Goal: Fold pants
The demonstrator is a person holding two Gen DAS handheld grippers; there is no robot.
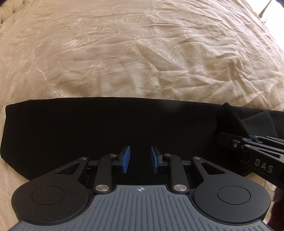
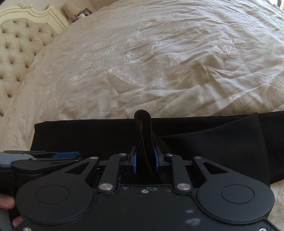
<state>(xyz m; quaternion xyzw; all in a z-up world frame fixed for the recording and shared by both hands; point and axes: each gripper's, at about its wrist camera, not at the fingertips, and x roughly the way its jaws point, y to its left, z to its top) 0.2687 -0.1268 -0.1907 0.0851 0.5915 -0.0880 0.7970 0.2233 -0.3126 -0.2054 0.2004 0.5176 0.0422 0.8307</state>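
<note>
Black pants (image 1: 88, 131) lie folded in a long flat band across the cream bedspread, also seen in the right wrist view (image 2: 213, 147). My left gripper (image 1: 140, 160) is open and empty, its blue pads (image 1: 126, 159) just above the pants' near edge. My right gripper (image 2: 145, 160) is shut on a fold of the pants, pinched upright into a loop (image 2: 142, 124) between its pads. It shows at the right of the left wrist view (image 1: 253, 139), right of the left gripper. The left gripper shows at the left of the right wrist view (image 2: 65, 155).
The cream embroidered bedspread (image 1: 142, 53) stretches wrinkled beyond the pants. A tufted cream headboard (image 2: 19, 44) stands at the far left, with a lamp and small items (image 2: 78, 12) beside it. A hand (image 2: 7, 204) holds the left gripper.
</note>
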